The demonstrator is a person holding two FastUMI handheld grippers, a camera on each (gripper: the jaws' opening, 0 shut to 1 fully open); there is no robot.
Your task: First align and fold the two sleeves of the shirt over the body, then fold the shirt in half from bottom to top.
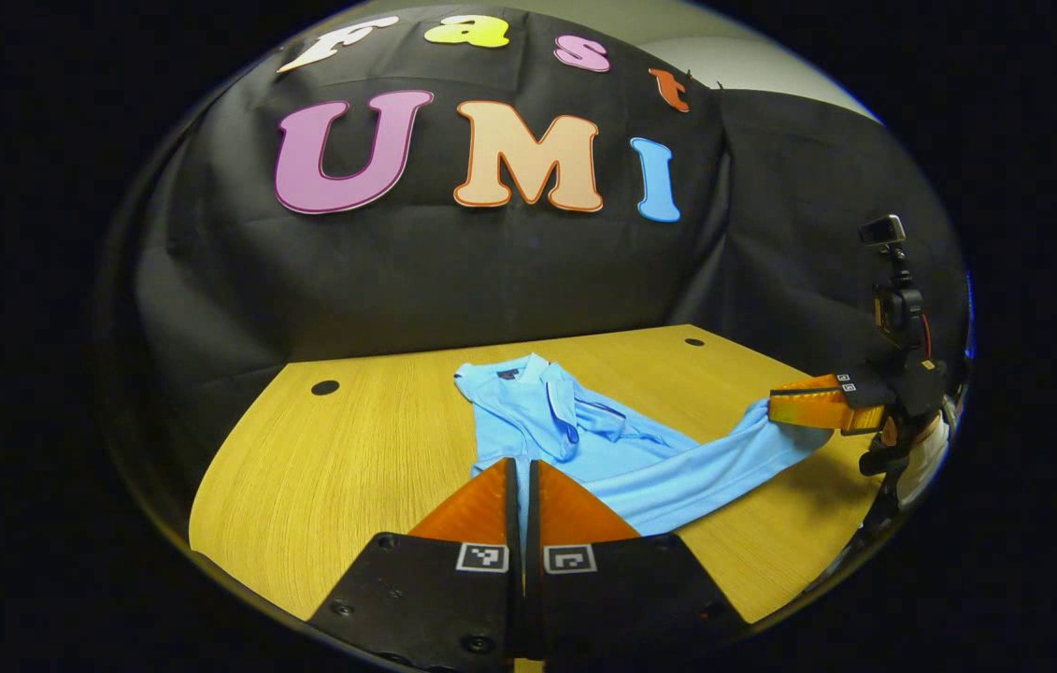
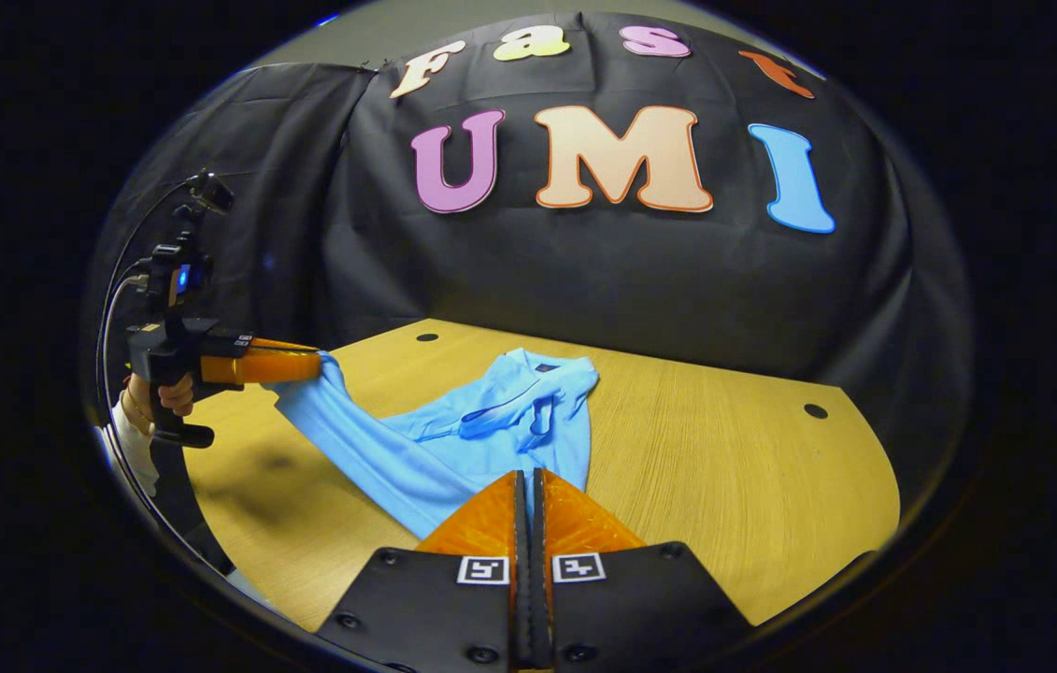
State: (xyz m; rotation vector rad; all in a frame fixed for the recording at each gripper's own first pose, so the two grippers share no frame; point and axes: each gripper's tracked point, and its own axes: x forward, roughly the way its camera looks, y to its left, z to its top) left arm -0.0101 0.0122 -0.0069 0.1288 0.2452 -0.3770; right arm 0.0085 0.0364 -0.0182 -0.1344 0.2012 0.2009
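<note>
Black cloth is hanging behind a wooden bench (image 1: 322, 467) on which we are working a light blue shirt (image 1: 584, 449). The shirt is lying near the middle of the bench, collar (image 1: 528, 374) toward the cloth wall, its body partly bunched and creased.

In the left gripper view, we are seeing our left hand-held gripper (image 1: 521, 467) at the bottom, its two fingers drawn together with only a thin slit between them, the tips sitting right at the near edge of the shirt. Blue fabric is showing in that slit, so the fingers appear to be pinching the cloth there. Farther off to the right, the right hand-held gripper (image 1: 776, 408) is reaching in sideways, its fingers closed on the end of one sleeve (image 1: 734, 449), which is being stretched out away from the body and lifted slightly off the wood, casting a shadow beneath it. A hand (image 1: 911, 444) is gripping the handle of that device.

In the right gripper view, our right hand-held gripper (image 2: 528, 486) is showing at the bottom with fingers pressed close together at the shirt's (image 2: 491, 439) near edge; whether cloth is caught between them we cannot tell from this angle. To the left, the left hand-held gripper (image 2: 313, 366) is clamping the end of a sleeve (image 2: 341, 421) pulled taut and raised above the bench (image 2: 724, 467), with a hand (image 2: 168, 397) around its grip.
</note>
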